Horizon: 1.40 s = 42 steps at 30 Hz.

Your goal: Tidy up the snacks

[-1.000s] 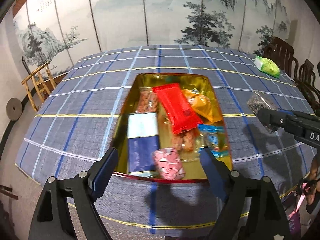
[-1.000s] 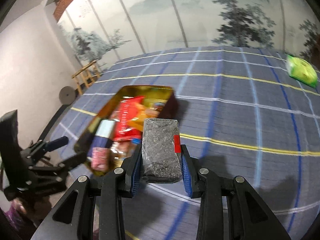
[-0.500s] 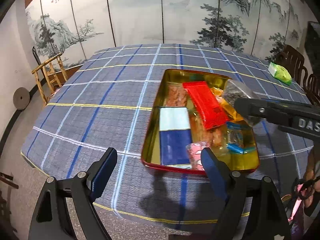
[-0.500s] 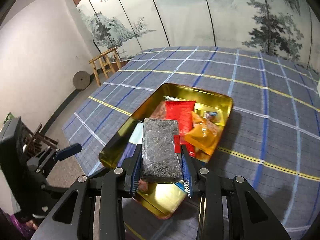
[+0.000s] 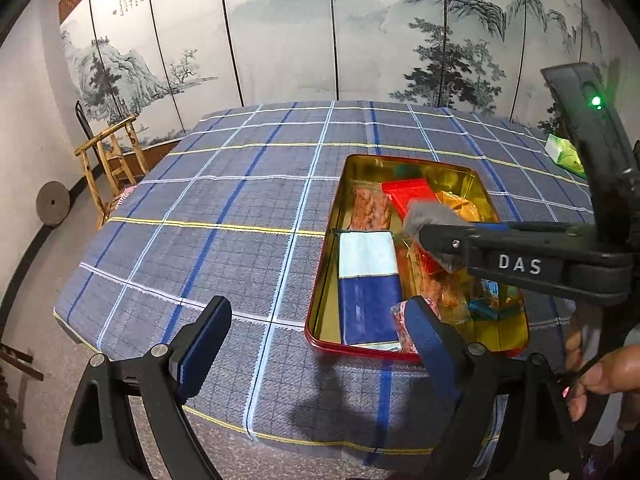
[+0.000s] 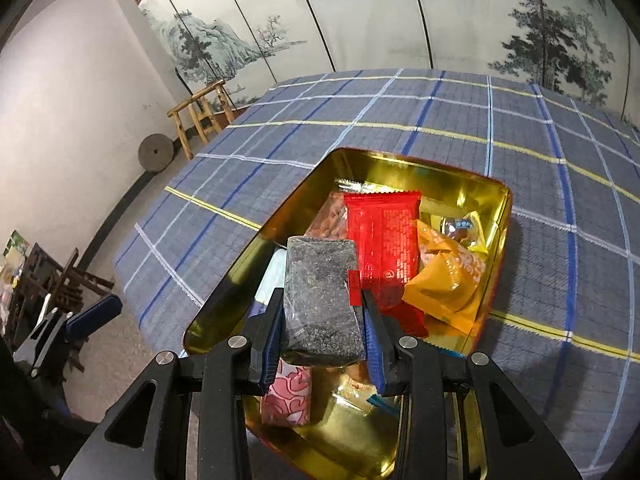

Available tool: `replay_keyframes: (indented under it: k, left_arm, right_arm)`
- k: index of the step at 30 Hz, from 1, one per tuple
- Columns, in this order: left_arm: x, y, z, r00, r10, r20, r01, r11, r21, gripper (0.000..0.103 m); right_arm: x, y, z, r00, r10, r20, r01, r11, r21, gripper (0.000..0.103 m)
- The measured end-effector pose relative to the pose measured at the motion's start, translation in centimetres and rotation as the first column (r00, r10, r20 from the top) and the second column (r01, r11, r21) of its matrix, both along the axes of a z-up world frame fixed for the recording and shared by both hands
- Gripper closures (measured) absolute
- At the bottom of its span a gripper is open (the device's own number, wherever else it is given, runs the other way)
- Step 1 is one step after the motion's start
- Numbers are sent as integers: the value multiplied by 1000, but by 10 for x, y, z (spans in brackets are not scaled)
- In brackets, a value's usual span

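Left wrist view: left gripper (image 5: pixel 316 340) hangs over the near edge of the table (image 5: pixel 224 248), just left of the tin's near left corner. Jaws wide and still opening; nothing between them but plaid cloth. Right pad overlaps the pink packet (image 5: pixel 402 320) at the tin's near edge in this view; contact cannot be told.

Gold tin (image 5: pixel 436 168), red outer rim, sits right of table centre, long axis running from near edge to far edge. Inside, left to right: white-and-blue packet (image 5: pixel 368 276) along the left wall, long axis parallel to the tin's; clear bag of brownish snacks (image 5: pixel 370 208) at the far left; red packet (image 5: pixel 408 194) towards the middle, long axis roughly along the tin; orange packet (image 6: pixel 444 276) on the right side. Green packet (image 5: pixel 566 154) lies apart near the table's far right edge.

Right wrist view: right gripper (image 6: pixel 322 322) is clenched on the grey speckled packet (image 6: pixel 320 292), pads pressing its two long sides at the near half. Packet's long axis points away along the fingers, towards the tin's far wall; red tag on its right edge. It is held above the tin's near-left part, over the white-and-blue packet.
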<state>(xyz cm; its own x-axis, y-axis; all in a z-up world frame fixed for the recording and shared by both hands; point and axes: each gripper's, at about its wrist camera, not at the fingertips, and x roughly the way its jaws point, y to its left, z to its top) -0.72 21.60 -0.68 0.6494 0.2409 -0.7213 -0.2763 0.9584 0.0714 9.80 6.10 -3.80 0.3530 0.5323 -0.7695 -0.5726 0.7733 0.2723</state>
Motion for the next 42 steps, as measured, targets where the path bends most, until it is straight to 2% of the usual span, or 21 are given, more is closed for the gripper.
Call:
replay_keyframes:
  k: [11,15,20,24,26,28,31,33,36,39,42]
  left_arm:
    - [3,-2,3,1000,5,14,-5,1000,22,17]
    - [1,-6,7,1000,-1,30,0,999,33,17]
    - [-2,-12,13,998,-12,62,9,999,44,17]
    - [-7,-16,21,995,-13,98,9,999,45,16]
    - [-12,-18,26,992,-4,127,-3,999,49,16]
    - [-18,-21,33,986,4,166,-15,998,64,17]
    - [-26,-28,43,977,-4,214,-17,995,99,17]
    - [-33,-37,52,968,-10,252,-29,988,149,14]
    - [-41,-44,65,953,-5,302,-56,980,193,2]
    - [-58,-52,84,920,-33,390,-44,981,187,0]
    - [-67,-55,98,901,-48,430,-21,987,156,0]
  right_arm:
    - [16,37,1,1000,-2,31,2,1000,8,66]
    - [6,33,11,996,11,84,-13,1000,23,66]
    - [-16,19,28,978,7,208,-12,1000,22,66]
    - [-39,9,43,942,-5,336,9,1000,-12,61]
    - [-48,3,49,925,-17,379,23,1000,-9,53]
    - [-58,-4,55,905,-35,424,37,999,3,41]
    - [-72,-16,67,877,-71,474,60,997,39,32]
    - [-79,-21,74,861,-89,500,69,996,58,29]
    - [-88,-30,86,836,-124,535,86,992,95,25]
    - [-97,-43,99,816,-167,553,103,984,145,20]
    - [-111,-57,120,776,-210,595,124,975,182,18]
